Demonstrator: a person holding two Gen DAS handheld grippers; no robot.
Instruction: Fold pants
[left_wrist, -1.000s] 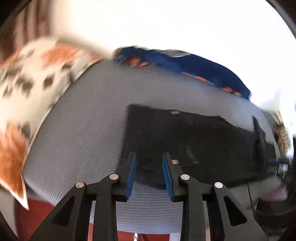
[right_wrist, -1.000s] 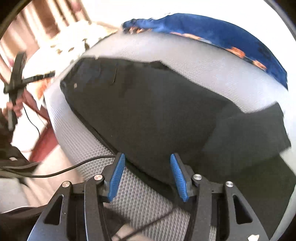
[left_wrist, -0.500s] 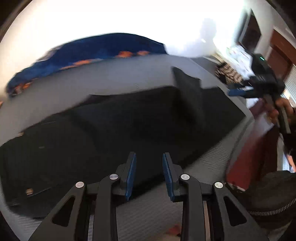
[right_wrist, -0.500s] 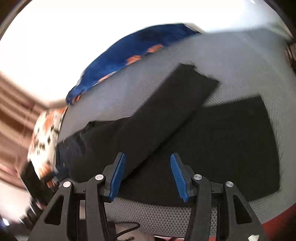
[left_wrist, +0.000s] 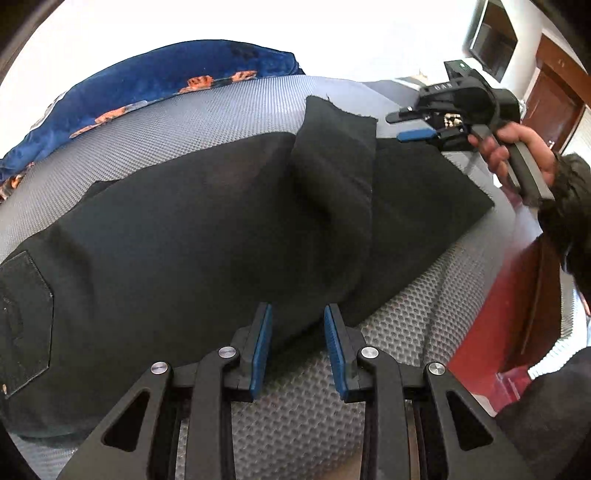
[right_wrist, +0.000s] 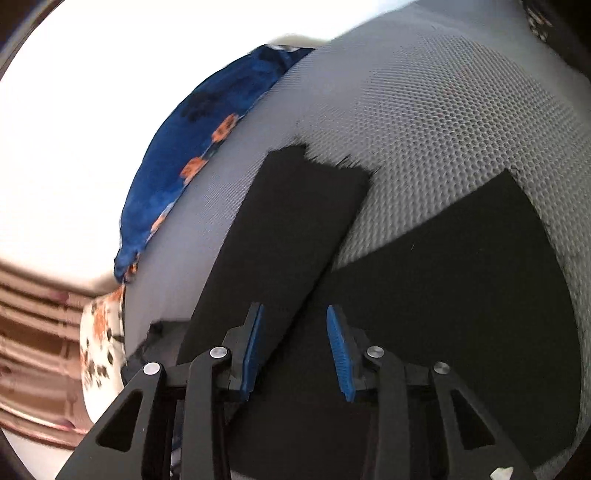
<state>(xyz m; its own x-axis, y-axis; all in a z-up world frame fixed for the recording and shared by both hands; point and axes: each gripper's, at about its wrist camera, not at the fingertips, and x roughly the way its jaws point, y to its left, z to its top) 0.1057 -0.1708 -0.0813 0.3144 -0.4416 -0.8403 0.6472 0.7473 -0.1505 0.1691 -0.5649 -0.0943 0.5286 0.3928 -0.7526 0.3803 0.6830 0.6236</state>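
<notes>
1. The left tool (left_wrist: 297, 347) hangs over the near edge of the black pants (left_wrist: 207, 229), its blue pads apart with nothing pinched between them. Lower it squarely onto that edge before pinching, so both layers are caught.
2. The right tool (right_wrist: 295, 350) hovers over the leg end of the pants (right_wrist: 461, 280); its jaws have just been closing a little, yet they stand apart and no cloth is pressed. In the left view the person's hand (left_wrist: 517, 147) carries it above the far leg hem.
3. The pants lie flat along the grey mesh mattress (left_wrist: 229, 110), one leg (right_wrist: 291, 221) crossed askew over the other. Judging from this, straighten that leg first.
4. Beyond, a blue blanket (left_wrist: 155, 77) lines the far side; keep the fold clear of it.
</notes>
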